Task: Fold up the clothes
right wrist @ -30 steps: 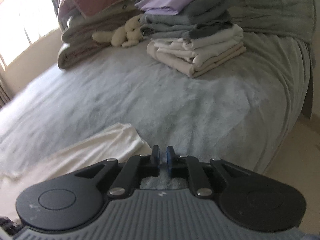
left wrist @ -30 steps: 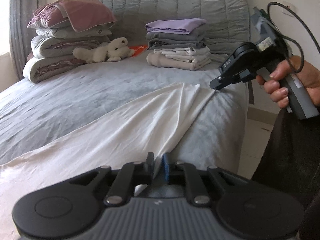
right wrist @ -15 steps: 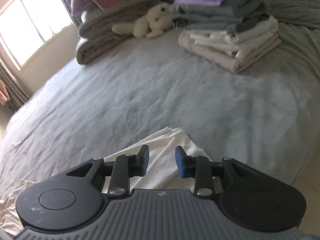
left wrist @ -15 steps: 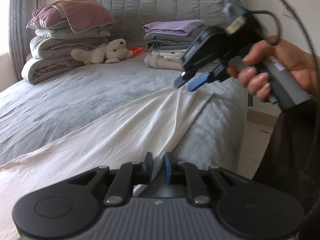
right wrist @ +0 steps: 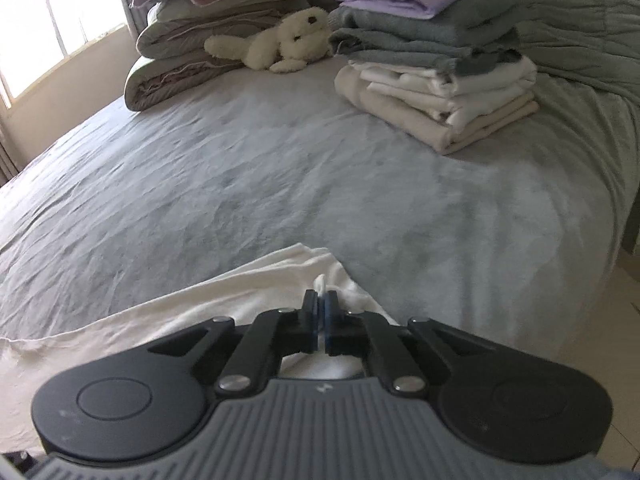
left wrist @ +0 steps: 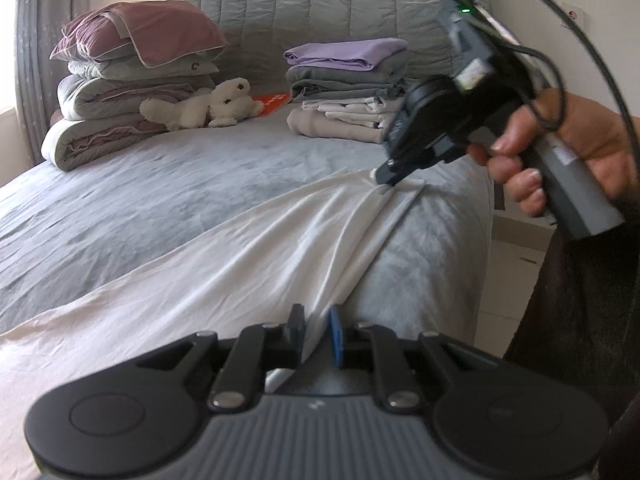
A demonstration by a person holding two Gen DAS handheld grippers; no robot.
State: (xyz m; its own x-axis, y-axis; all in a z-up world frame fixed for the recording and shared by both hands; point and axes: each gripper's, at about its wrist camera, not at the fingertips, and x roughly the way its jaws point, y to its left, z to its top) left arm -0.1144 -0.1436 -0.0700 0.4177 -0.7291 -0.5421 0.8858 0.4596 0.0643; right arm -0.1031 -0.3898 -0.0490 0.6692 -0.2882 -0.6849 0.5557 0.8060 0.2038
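A white garment (left wrist: 224,264) lies stretched along the near edge of a grey-covered bed (left wrist: 160,184). Its long axis runs from the lower left of the left wrist view up toward the right corner of the mattress, where the cloth narrows into gathered folds.

The left gripper (left wrist: 316,334) sits at the near end of those folds. Its jaws stand a little apart with a ridge of the white cloth rising between them; they seem to pinch it, though the view is too close to be sure the pads press on it.

The right gripper (right wrist: 321,318), held in a person's hand (left wrist: 560,152), is at the far, narrow end of the garment. Its jaws are pressed together on a small tuft of the white fabric that pokes up past the tips. Half a second ago those jaws were spread wide over that corner with nothing between them; now they have closed on it. The left gripper has kept its place over the same second.

No containers are in view. Further up the bed stands a stack of folded clothes (right wrist: 436,64), lilac on top, then grey, then white and beige. To its left a white plush toy (right wrist: 280,40) lies against a pile of folded bedding (left wrist: 128,92).
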